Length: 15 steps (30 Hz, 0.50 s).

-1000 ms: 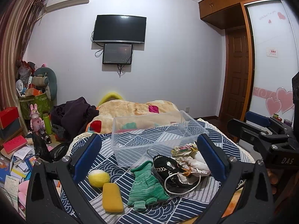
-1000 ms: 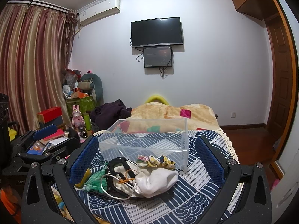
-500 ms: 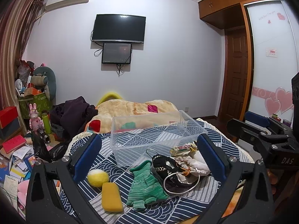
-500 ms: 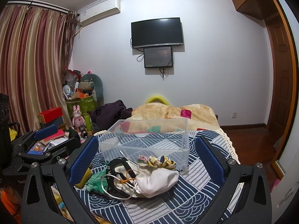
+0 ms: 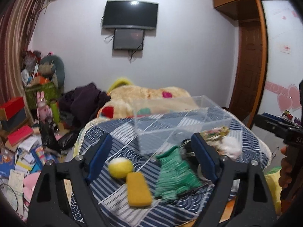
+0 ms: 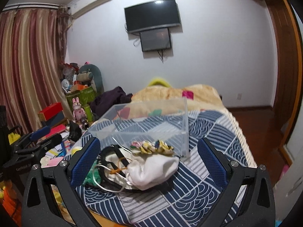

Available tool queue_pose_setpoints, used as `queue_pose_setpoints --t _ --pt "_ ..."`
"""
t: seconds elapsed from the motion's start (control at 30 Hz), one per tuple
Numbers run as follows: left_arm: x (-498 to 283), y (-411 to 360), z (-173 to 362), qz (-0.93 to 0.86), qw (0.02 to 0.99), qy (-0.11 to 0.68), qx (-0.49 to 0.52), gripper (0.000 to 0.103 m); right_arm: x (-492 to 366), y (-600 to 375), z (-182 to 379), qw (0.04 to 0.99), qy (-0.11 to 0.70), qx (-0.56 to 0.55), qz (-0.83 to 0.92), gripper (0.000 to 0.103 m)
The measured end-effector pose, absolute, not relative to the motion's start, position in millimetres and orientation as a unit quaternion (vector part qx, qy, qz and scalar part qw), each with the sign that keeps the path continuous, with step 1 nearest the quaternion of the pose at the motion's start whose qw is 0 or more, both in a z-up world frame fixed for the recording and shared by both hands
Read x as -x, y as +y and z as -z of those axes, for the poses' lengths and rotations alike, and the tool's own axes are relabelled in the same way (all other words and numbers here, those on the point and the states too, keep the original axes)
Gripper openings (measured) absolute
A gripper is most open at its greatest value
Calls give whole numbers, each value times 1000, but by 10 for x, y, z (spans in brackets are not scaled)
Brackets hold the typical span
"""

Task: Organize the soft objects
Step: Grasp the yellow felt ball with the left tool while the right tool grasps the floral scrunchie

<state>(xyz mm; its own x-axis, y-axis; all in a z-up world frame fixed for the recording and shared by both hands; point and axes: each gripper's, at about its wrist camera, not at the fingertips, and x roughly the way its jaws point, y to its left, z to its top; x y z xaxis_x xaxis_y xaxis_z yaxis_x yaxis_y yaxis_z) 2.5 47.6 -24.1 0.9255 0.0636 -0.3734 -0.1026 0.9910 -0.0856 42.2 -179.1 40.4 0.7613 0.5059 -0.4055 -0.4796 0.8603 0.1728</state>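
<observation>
Both tools, left and right, hover level above the bedspread, jaws apart.

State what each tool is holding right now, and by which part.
Nothing is held. The left tool and right tool are both open and empty above the bedspread.

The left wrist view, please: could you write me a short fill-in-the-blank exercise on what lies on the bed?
1. The yellow ball lies just behind the yellow ____.
2. The knitted glove is ____ in colour.
3. The clear plastic bin holds ____ so far.
4. The left gripper has its jaws ____.

Missing words: sponge; green; nothing; open
</observation>
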Motion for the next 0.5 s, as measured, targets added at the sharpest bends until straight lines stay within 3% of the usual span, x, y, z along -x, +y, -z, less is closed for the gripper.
queue_pose_setpoints --t 0.1,0.37,0.5 --pt "-125 654 371 -54 974 209 66 80 -532 -1806 -323 932 246 -36 -263 91" --pt "-444 980 806 -78 956 271 85 75 -850 -1665 -138 920 290 -32 -262 80" --pt "-545 1074 992 -80 946 299 96 63 -1022 -1584 -9 905 324 -46 -272 77"
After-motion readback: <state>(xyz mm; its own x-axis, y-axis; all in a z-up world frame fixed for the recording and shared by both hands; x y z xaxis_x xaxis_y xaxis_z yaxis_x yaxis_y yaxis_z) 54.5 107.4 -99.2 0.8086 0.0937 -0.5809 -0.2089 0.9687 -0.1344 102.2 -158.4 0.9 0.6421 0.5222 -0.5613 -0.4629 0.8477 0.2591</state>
